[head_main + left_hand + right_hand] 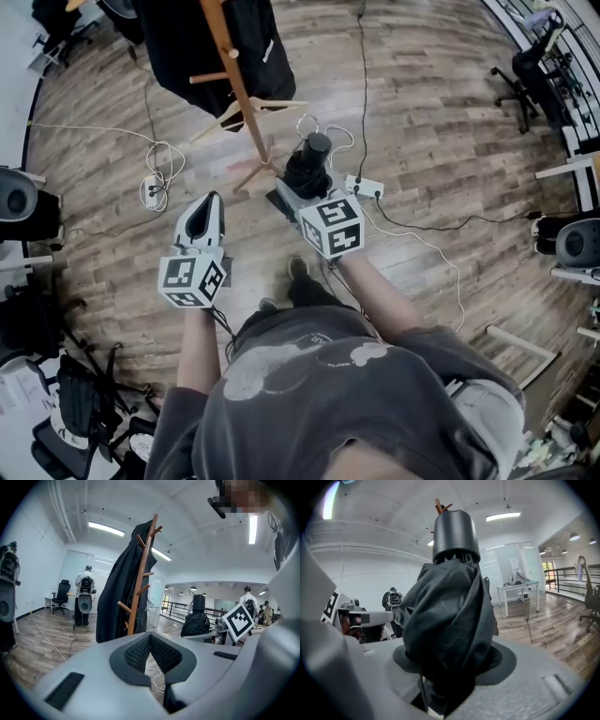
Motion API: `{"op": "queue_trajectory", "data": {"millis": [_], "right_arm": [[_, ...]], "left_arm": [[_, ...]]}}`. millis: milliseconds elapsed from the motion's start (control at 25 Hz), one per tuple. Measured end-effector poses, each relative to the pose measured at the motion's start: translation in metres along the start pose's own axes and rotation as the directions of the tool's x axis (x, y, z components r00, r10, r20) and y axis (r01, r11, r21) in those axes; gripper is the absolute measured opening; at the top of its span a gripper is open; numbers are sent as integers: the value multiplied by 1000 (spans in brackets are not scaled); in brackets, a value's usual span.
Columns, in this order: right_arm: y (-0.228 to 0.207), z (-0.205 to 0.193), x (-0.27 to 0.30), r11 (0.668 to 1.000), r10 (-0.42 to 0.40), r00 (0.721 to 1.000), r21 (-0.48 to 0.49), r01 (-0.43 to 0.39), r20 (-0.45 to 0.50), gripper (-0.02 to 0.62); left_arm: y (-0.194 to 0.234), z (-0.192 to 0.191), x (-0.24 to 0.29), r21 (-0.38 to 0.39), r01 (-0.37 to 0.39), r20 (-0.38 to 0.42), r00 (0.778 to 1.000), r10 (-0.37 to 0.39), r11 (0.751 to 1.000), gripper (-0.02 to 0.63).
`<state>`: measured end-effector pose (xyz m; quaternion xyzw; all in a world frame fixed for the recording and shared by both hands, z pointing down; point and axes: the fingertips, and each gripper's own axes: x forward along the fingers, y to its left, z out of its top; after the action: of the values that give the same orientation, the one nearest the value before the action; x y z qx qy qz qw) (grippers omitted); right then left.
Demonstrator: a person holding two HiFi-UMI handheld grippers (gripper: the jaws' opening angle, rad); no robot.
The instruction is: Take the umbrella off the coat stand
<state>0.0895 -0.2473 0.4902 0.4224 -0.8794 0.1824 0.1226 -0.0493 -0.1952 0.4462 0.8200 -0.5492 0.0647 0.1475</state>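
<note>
A folded black umbrella (307,161) with a round black cap stands upright between the jaws of my right gripper (298,183), which is shut on its bunched fabric (450,620). It is clear of the wooden coat stand (239,84), which rises just beyond it, with a black coat (187,37) hanging from its pegs. My left gripper (208,202) is level with the right one, to the left of it. Its pads meet at the tip with nothing between them (150,637). From the left gripper view, the stand (140,583) is ahead and the umbrella (197,620) is to the right.
A power strip (364,187) and a black cable lie on the wooden floor right of the stand. A coil of white cable (155,183) lies to its left. Office chairs (525,75) and desks line the far right. People stand in the background (85,590).
</note>
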Motion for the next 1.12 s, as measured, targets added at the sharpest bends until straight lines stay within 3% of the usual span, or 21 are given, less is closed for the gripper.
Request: {"op": "queue_trajectory", "data": {"millis": [600, 1120], "right_arm": [[89, -11, -32, 1000, 1, 1000, -30, -1, 14, 264], [163, -37, -106, 998, -25, 999, -56, 28, 46, 264]], "left_arm": [[16, -23, -86, -47, 40, 27, 999, -39, 998, -2], [-12, -31, -179, -7, 96, 66, 993, -95, 995, -2]]}}
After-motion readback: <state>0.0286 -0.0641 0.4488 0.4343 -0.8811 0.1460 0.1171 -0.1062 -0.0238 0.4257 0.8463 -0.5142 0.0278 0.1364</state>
